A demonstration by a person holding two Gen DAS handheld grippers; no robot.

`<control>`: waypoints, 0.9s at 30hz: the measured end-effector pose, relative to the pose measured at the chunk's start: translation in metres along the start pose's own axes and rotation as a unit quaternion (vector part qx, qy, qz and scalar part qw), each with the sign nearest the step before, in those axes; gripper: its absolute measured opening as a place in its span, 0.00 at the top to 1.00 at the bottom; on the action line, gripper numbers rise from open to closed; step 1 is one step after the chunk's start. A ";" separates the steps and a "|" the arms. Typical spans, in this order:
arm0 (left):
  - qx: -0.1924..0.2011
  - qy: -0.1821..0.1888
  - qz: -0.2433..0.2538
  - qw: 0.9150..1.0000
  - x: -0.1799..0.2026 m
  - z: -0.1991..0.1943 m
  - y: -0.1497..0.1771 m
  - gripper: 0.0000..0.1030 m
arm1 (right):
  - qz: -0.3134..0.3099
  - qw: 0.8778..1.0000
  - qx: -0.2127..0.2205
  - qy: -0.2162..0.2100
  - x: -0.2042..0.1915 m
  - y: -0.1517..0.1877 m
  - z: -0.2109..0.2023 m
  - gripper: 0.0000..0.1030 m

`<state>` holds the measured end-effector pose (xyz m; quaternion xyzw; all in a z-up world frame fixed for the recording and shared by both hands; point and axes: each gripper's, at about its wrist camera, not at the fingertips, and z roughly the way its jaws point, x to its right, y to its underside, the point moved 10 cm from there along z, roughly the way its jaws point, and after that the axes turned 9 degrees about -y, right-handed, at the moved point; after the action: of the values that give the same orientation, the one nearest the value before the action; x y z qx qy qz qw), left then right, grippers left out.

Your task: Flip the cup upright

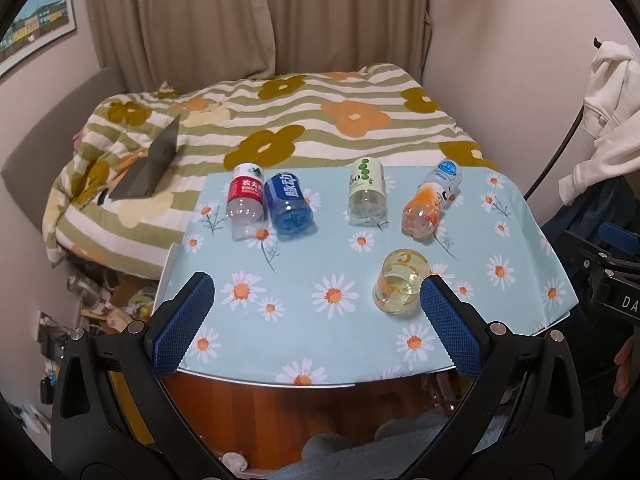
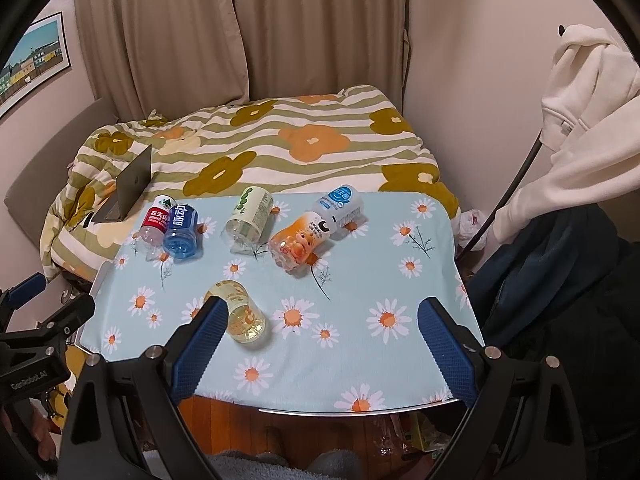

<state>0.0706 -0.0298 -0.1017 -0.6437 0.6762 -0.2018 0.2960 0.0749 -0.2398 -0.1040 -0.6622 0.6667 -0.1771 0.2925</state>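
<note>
left gripper [image 1: 316, 300] jaws wide, holding nothing, hovering at table [image 1: 360, 364] edge | cup [image 1: 401, 286] on its side mid-cloth, mouth toward cameras, not upright | right gripper [image 2: 322, 322] jaws wide, empty, likely poised to reach

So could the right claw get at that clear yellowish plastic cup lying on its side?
Probably yes. The right claw is open, and the clear yellowish plastic cup lies just beyond its left finger with nothing between; the bottles lie farther back.
</note>
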 end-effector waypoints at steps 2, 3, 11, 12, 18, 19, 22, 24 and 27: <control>0.001 0.000 0.001 1.000 0.001 -0.001 -0.001 0.00 | 0.001 1.000 0.000 0.000 -0.001 0.000 0.000 0.08; 0.001 0.000 0.001 1.000 0.001 -0.001 -0.001 0.00 | 0.001 1.000 0.000 0.000 -0.001 0.000 0.000 0.08; 0.001 -0.001 -0.001 1.000 0.002 -0.002 -0.001 0.00 | -0.001 1.000 0.001 0.000 0.000 0.000 0.000 0.08; 0.001 -0.001 0.000 1.000 0.002 -0.002 -0.001 0.00 | -0.001 1.000 0.000 0.000 0.000 0.000 0.000 0.08; 0.001 -0.001 0.000 1.000 0.001 -0.004 -0.002 0.00 | 0.000 1.000 0.000 0.000 0.001 0.000 0.000 0.08; 0.001 -0.001 0.000 1.000 0.001 -0.004 -0.002 0.00 | 0.000 1.000 0.000 0.000 0.000 0.000 0.001 0.08; 0.000 -0.003 0.001 1.000 0.001 -0.004 -0.001 0.00 | 0.000 1.000 -0.001 0.000 0.000 0.000 0.000 0.08; 0.001 -0.005 0.001 1.000 -0.002 -0.006 -0.001 0.00 | 0.001 1.000 0.000 0.000 0.001 -0.001 0.001 0.08; 0.004 -0.009 0.002 1.000 -0.005 -0.006 -0.001 0.00 | 0.001 1.000 0.000 0.000 0.001 -0.001 0.000 0.08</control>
<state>0.0671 -0.0260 -0.0956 -0.6431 0.6742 -0.1981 0.3045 0.0758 -0.2405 -0.1040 -0.6613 0.6676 -0.1769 0.2927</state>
